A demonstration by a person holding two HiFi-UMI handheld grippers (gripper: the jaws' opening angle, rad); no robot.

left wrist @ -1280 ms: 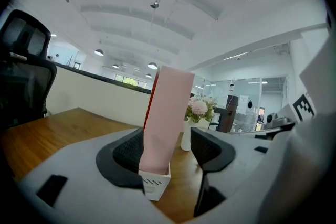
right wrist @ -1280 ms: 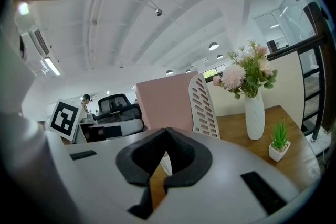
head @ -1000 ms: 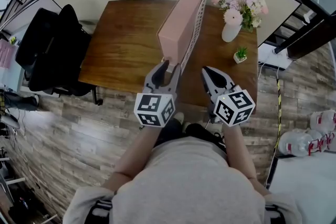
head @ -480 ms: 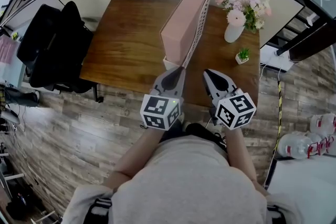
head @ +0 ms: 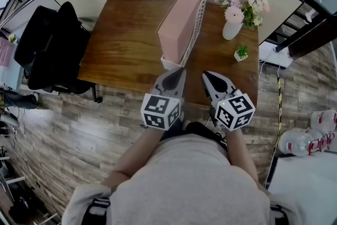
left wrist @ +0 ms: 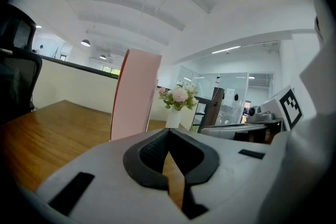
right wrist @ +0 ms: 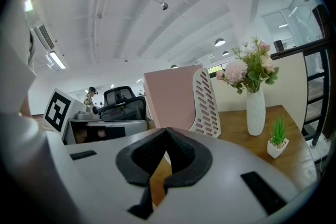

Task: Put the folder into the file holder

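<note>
Left gripper [left wrist: 168,134]: jaws have just been closing and now meet, pads pressed together. I see only table wood through the slit below them, and nothing is gripped.
Right gripper [right wrist: 167,134]: jaws likewise pressed together and carrying nothing.
Position of both tools: I hold them side by side at the near edge of the table [head: 126,45], just short of the file holder and touching nothing.
Folder [head: 179,26]: pink, standing upright on its edge inside the file holder [head: 198,16], against the white perforated side wall.
File holder: upright on the table, its near end just beyond the left tool's tips.
Task status: I judge the placing done, since the folder sits in the holder and both tools are free of it.
Remaining: at most, drawing the tools back. I see no other folder on the table.
Surroundings: vase of flowers [head: 231,29] and small potted plant [head: 241,54] stand to the right of the holder, apart from it. A black chair [head: 50,47] stands off the table's left end.
Writing: none legible on the folder or holder. The left marker cube [head: 160,110] and right marker cube [head: 234,109] carry black-and-white square patterns only, no text.
</note>
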